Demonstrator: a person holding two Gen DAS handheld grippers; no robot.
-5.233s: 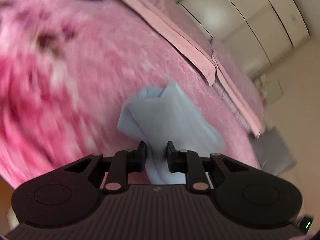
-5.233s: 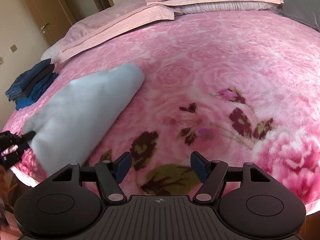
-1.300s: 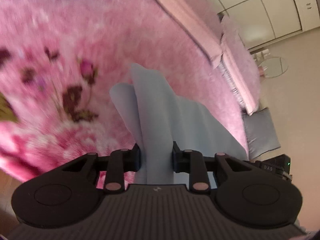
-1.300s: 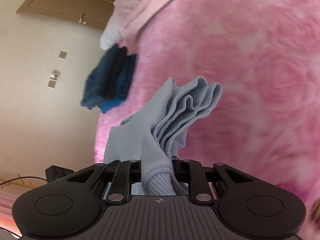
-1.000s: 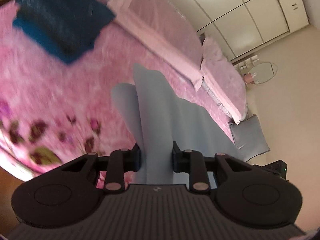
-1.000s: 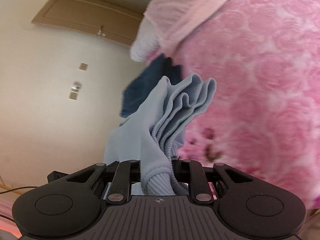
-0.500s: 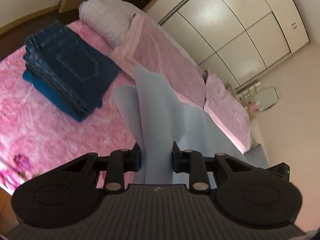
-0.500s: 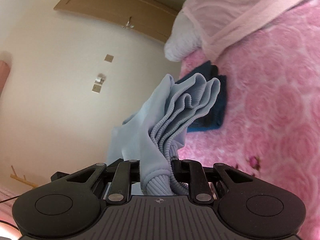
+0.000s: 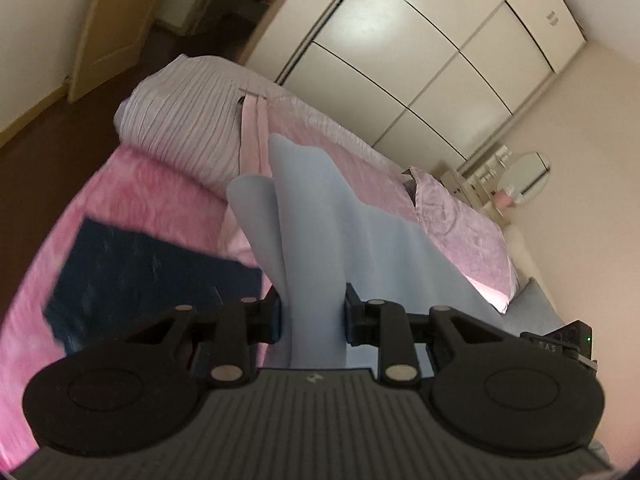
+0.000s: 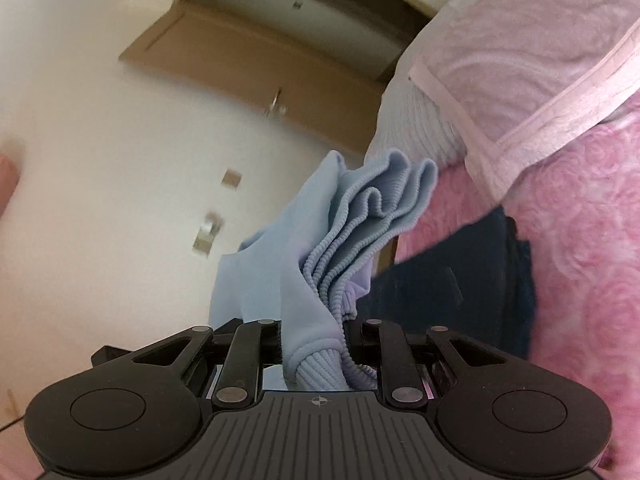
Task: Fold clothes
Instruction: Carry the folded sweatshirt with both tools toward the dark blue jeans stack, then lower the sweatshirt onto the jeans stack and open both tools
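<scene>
A folded light blue garment (image 9: 320, 240) hangs in the air between both grippers, above the pink bed (image 9: 132, 196). My left gripper (image 9: 312, 316) is shut on one smooth end of it. My right gripper (image 10: 314, 344) is shut on the other end, a bunched ribbed hem (image 10: 360, 232). A stack of folded dark blue jeans (image 9: 136, 272) lies on the bed's corner below the garment; it also shows in the right wrist view (image 10: 452, 284).
Pink pillows (image 9: 320, 148) and a striped white pillow (image 9: 184, 128) lie at the head of the bed. A grey cushion (image 9: 536, 312) lies at the right. White wardrobe doors (image 9: 420, 52) and an open wooden door (image 10: 256, 68) stand behind.
Both grippers have carried the blue garment up and across the bed toward the jeans stack at the pillow corner. Five seconds ago the right gripper was open and empty; now it grips the hem.
</scene>
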